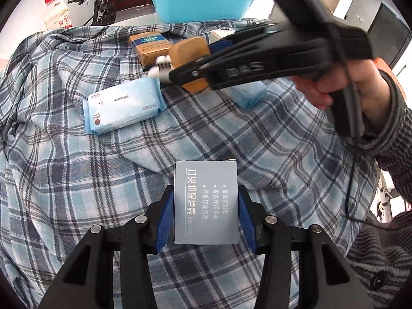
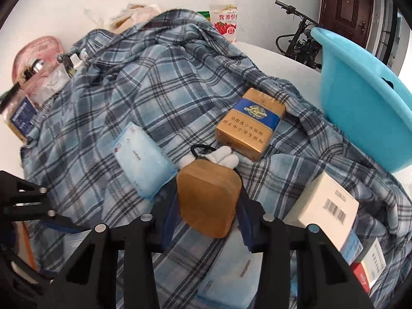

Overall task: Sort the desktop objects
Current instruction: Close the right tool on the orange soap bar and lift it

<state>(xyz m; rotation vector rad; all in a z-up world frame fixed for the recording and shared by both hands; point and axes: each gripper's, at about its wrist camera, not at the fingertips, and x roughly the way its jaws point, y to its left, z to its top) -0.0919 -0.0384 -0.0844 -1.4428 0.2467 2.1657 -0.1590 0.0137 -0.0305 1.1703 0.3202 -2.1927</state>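
Nearest in the left wrist view, the left gripper (image 1: 206, 206) pinches a flat grey rectangular card box with white Chinese print (image 1: 206, 203) by its two long sides, blue pads (image 1: 164, 221) pressed against it. The box's long axis runs straight out along the fingers, its far short edge over the blue-and-white plaid cloth (image 1: 77, 180).

In the right wrist view, the right gripper (image 2: 209, 206) is clamped on a tan, rounded-corner leather-look pouch (image 2: 209, 203), held by its flanks. The pouch's long axis points away from the gripper, toward the white bunny-shaped charm on a black loop (image 2: 221, 154) at its far end.

Beyond lie a pale blue tissue pack (image 2: 141, 159), a gold-and-blue cigarette packet (image 2: 249, 126) and, farthest right, a turquoise plastic basin (image 2: 365, 118).

Judgement: the basin looks the likely destination. Lift the pouch clear of the cloth first, keep it level so the dangling charm does not snag, and release only once over the rim.
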